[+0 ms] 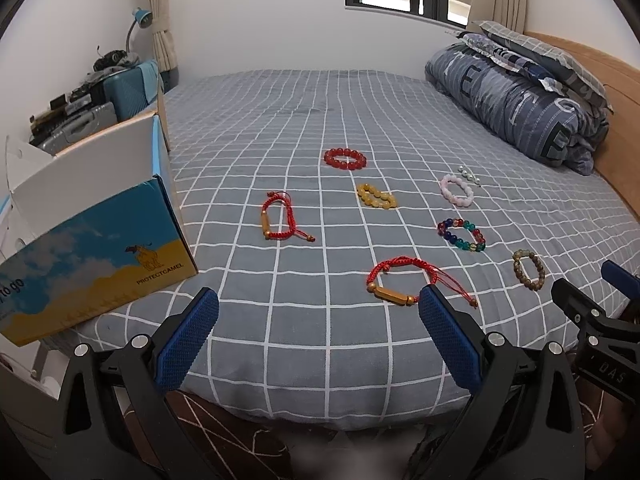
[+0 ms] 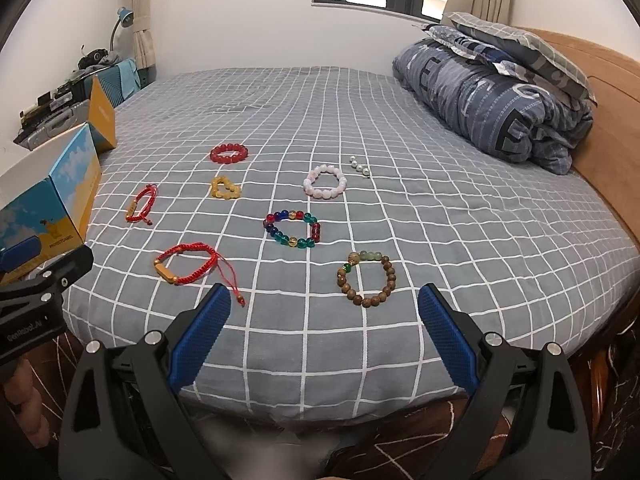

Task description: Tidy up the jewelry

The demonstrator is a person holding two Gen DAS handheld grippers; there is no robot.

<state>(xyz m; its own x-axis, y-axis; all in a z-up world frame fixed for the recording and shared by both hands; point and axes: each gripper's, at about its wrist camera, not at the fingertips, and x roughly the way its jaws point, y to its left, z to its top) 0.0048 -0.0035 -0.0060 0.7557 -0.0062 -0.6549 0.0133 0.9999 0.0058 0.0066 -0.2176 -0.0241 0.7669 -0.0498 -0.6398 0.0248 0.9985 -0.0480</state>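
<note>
An open box (image 1: 100, 236) sits at the bed's (image 1: 320, 340) left edge; bracelets lie scattered across the sheet. Nothing is picked yet. The left hand-held gripper (image 1: 318, 300) and right hand-held gripper (image 2: 324, 296) hover wide open, empty. Next, I judge: close on the nearest red cord bracelet (image 1: 404, 280).

Ahead of my right claw (image 2: 324, 312): matt woven cloth bed sheet (image 2: 460, 240); wooden bead bracelet (image 2: 366, 279) dull, grainy; multicolour bead bracelet (image 2: 293, 229) glossy, glassy. Left of my left claw (image 1: 319, 312): smooth printed cardboard box (image 1: 96, 248). My pads (image 1: 188, 340) rough textured rubber.
</note>
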